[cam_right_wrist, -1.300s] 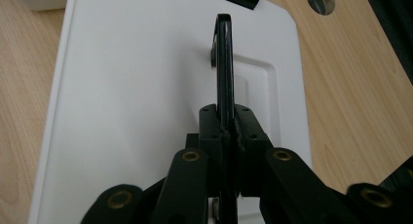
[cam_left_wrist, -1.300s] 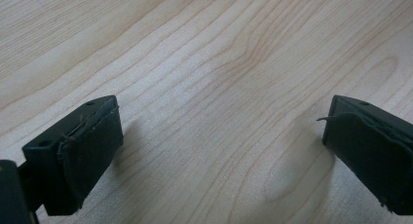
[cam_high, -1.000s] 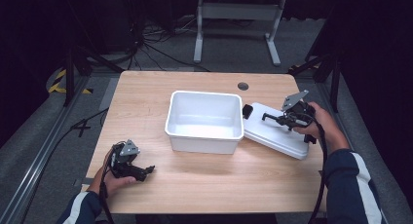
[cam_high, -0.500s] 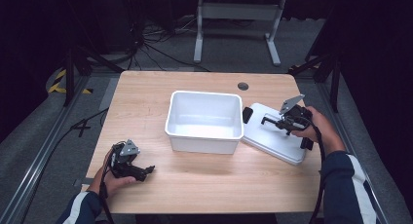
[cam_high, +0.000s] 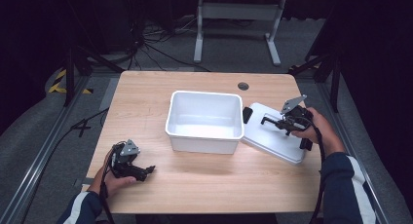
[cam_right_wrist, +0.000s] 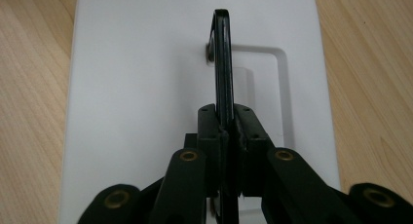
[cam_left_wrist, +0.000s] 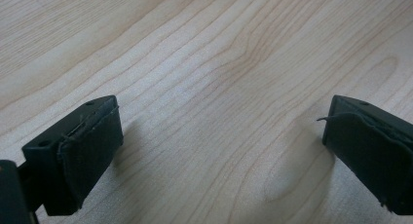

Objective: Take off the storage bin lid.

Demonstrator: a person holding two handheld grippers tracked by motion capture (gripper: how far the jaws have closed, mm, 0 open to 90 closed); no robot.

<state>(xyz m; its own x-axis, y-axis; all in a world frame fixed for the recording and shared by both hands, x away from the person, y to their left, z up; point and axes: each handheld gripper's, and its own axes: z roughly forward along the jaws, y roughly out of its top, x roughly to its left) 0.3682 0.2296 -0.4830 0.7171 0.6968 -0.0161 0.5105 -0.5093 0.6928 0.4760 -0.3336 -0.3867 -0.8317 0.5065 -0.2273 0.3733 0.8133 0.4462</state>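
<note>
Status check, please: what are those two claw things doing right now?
Right gripper shut on lid handle. Left gripper open, over bare table. Lid beside tub, nothing between.

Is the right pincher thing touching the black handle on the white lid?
Touching. In the right gripper view, the right gripper has its jaws squeezed shut on the black handle of the white lid.

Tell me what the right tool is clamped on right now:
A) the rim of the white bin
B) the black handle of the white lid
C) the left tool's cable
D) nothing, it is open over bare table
B: in the right gripper view the right tool has its jaws shut on the thin black handle standing up from the white lid.
</note>
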